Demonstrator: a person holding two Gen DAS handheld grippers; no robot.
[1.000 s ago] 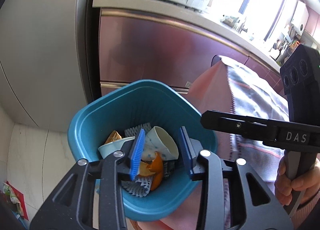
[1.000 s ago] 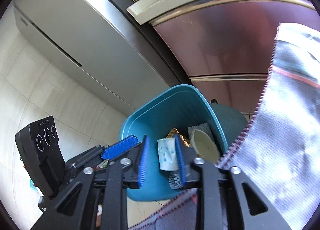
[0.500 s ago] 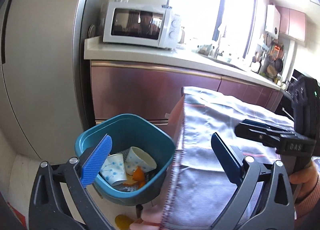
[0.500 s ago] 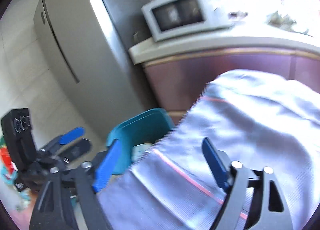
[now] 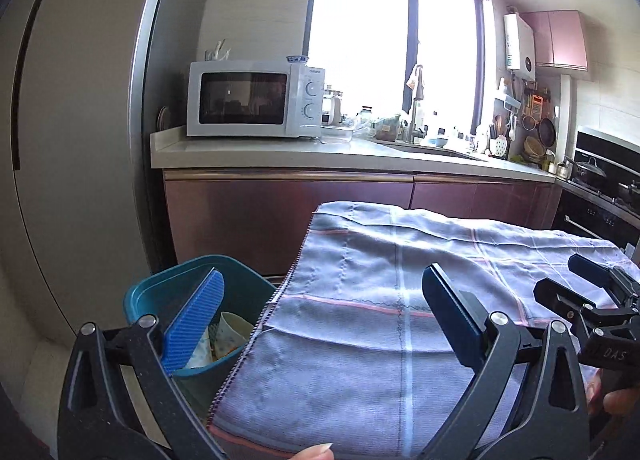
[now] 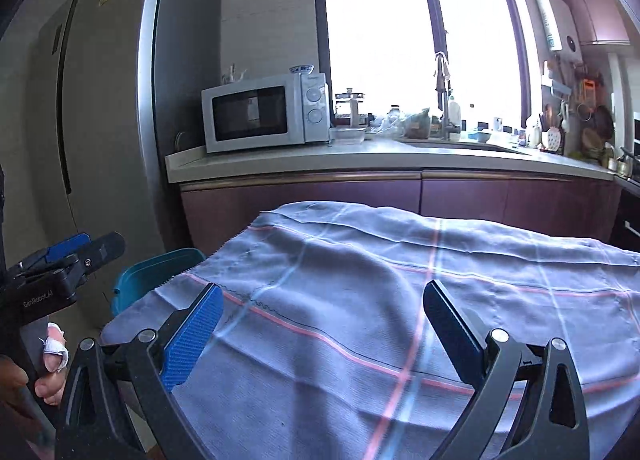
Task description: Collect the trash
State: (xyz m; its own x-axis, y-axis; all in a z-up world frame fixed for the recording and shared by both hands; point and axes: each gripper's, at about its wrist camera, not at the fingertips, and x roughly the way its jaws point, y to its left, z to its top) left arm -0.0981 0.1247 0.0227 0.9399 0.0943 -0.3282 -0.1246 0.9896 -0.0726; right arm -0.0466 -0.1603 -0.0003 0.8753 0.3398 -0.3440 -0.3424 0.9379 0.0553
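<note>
Bin (image 5: pixel 192 292): low left of my left gripper (image 5: pixel 320 324), cups inside; nearer that hand. Right gripper (image 6: pixel 320 324) over cloth (image 6: pixel 400 280). Both jaws released, empty.

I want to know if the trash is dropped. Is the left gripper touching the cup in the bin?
Apart. In the left wrist view the left gripper is wide open, holding nothing, while the cup lies down inside the bin.

Microwave (image 5: pixel 256 99) on counter (image 5: pixel 320 151), checked cloth (image 5: pixel 400 300)
</note>
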